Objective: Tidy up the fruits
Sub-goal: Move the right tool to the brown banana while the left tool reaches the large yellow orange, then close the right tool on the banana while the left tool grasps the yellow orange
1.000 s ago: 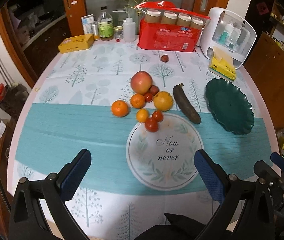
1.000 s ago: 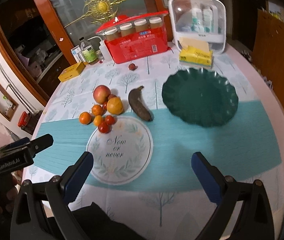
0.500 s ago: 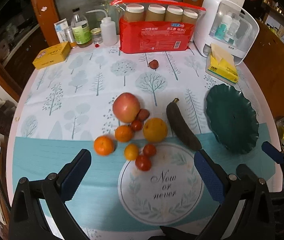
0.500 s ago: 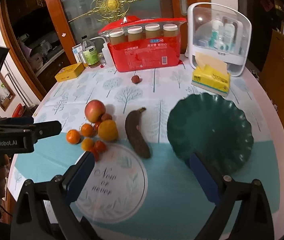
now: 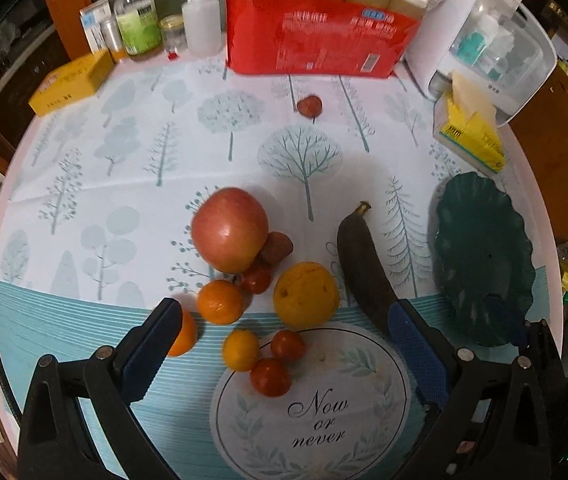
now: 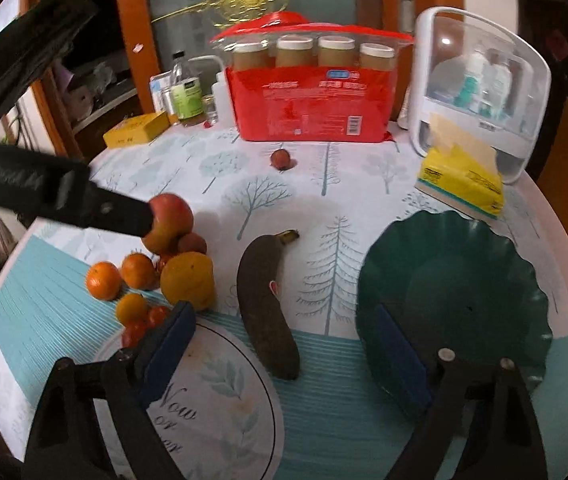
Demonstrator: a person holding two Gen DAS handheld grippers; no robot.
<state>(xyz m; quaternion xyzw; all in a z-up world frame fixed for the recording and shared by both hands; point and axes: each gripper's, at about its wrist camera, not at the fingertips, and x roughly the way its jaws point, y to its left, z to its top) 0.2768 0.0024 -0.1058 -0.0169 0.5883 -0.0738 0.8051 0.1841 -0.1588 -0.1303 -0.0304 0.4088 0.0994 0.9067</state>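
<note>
From the left wrist view, the left tongs [image 5: 284,334] hang steeply over the fruit pile, jaws wide apart and gripping nothing. Its left pad hides half of one tangerine [image 5: 184,334], and the right pad covers the near tip of the banana [image 5: 363,264]. That banana is nearly black, its long axis running from the stem end, pointing away toward the back of the counter [image 5: 124,184], down to the near right. The apple [image 5: 230,230] sits at the back of the pile, with a small reddish fruit [image 5: 278,246] tucked behind it, hard to name. The big orange [image 5: 306,295] lies just beside the banana. The green plate [image 5: 483,256] at the right edge is empty, and its near rim is cut by a blue pad of the right tongs [image 5: 505,318].

Now the right wrist view: the right tongs [image 6: 284,344] tilt down toward the counter, jaws open with nothing between the pads, and they have just been closing a little. The banana's near end lies between them, untouched. The right pad overlaps the plate's near-left rim. The left tongs' dark arm crosses in from the left, blurred, covering part of the apple. Small tomatoes [image 6: 146,322] are half hidden behind the left pad. A lone red fruit [image 6: 280,159] sits well apart, near the red package [image 6: 311,108].
</note>
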